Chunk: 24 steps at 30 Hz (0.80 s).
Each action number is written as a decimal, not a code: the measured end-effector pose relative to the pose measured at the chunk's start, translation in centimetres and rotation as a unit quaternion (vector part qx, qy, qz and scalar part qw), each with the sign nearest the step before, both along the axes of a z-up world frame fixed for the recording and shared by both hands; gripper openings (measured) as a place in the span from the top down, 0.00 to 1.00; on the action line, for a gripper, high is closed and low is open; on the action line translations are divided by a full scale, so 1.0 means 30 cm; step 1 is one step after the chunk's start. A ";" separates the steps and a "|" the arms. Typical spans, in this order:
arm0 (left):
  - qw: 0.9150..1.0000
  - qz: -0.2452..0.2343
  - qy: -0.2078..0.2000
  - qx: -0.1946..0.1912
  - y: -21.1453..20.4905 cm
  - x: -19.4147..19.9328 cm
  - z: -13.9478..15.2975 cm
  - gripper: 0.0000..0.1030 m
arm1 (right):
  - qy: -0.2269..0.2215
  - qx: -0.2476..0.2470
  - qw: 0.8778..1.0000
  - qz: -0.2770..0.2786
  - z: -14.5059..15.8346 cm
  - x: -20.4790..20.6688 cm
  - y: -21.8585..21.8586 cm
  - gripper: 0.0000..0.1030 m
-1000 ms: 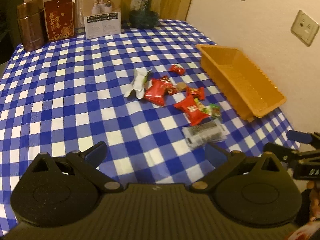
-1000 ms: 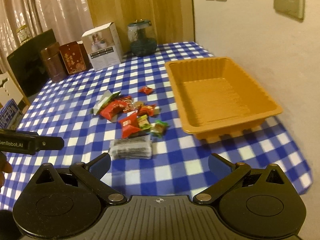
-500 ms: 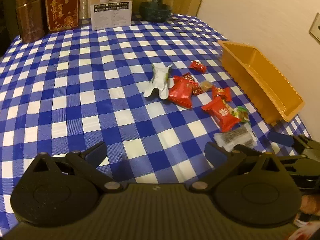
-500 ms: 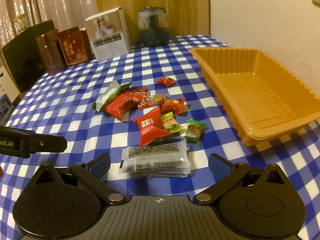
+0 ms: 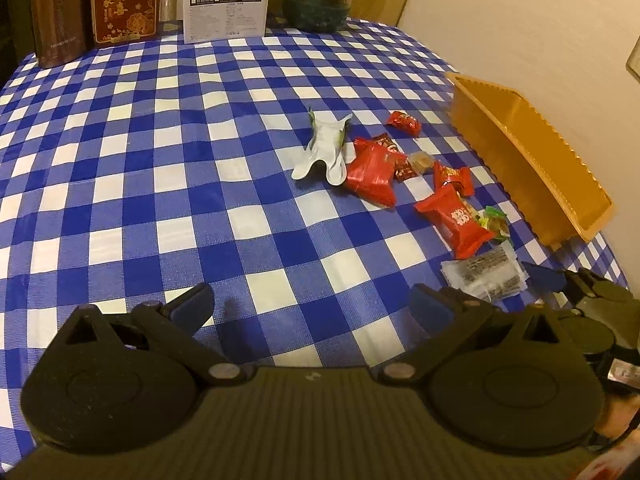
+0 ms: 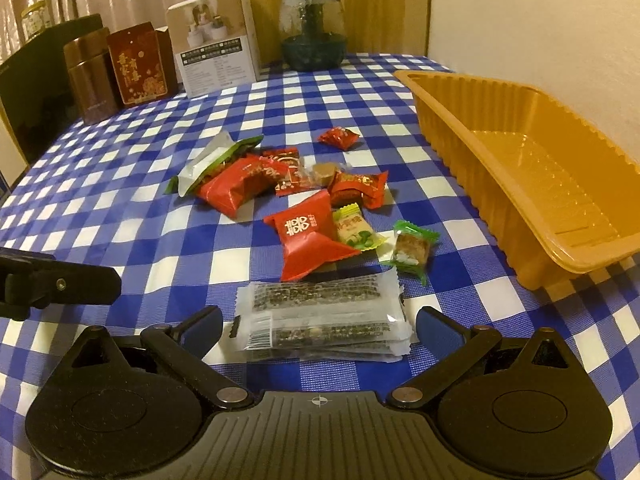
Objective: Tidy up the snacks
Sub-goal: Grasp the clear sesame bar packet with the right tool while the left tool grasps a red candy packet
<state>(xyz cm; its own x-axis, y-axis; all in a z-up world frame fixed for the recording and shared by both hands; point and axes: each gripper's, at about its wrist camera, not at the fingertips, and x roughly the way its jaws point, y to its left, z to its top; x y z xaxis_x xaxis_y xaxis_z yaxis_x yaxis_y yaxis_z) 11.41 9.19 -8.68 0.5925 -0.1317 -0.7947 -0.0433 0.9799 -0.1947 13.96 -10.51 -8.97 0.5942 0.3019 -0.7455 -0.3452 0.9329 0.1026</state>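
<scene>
A pile of wrapped snacks lies on the blue checked tablecloth. Nearest is a clear pack of dark seaweed bars (image 6: 320,322), also in the left wrist view (image 5: 484,274). My right gripper (image 6: 318,326) is open, its blue pads either side of that pack, not touching it. Behind lie a red pouch (image 6: 306,236), small green candies (image 6: 412,248), more red packs (image 6: 240,186) and a white-green wrapper (image 5: 326,146). The orange tray (image 6: 480,160) stands empty at the right. My left gripper (image 5: 310,306) is open and empty over the cloth, left of the pile.
At the table's back stand a brown tin (image 6: 86,78), a red box (image 6: 138,66), a white carton (image 6: 216,40) and a glass jar (image 6: 314,32). The wall runs close behind the tray. The left gripper's finger (image 6: 60,284) shows at the left edge.
Both grippers have moved forward and lower toward the snacks. The right gripper now straddles the seaweed pack. Jaws stay open.
</scene>
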 end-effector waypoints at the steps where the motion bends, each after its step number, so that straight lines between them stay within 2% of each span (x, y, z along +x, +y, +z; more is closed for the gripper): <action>1: 1.000 -0.001 0.000 0.000 -0.001 0.000 0.000 0.00 | -0.001 -0.002 1.000 0.001 -0.001 0.001 0.001 0.01; 2: 1.000 -0.002 0.000 0.001 -0.002 0.001 -0.001 0.00 | -0.002 -0.002 1.000 0.001 -0.001 0.001 -0.001 0.01; 6: 1.000 -0.004 0.001 0.001 -0.009 0.002 -0.002 0.00 | -0.013 -0.014 1.000 0.008 0.007 -0.007 0.001 0.17; 18: 1.000 -0.015 -0.007 0.006 -0.035 0.035 0.017 0.00 | -0.010 -0.011 1.000 0.000 0.044 -0.042 -0.050 0.20; 24: 0.999 -0.046 -0.021 -0.005 -0.121 0.091 0.033 0.00 | -0.005 -0.016 0.999 -0.043 0.068 -0.069 -0.140 0.20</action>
<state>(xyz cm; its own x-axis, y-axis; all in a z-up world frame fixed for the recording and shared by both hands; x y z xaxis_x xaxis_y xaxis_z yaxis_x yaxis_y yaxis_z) 14.14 5.57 -7.69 0.6107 -0.1951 -0.7675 0.0548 0.9773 -0.2048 11.89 -14.72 -6.92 0.6248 0.2249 -0.7477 -0.2640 0.9621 0.0687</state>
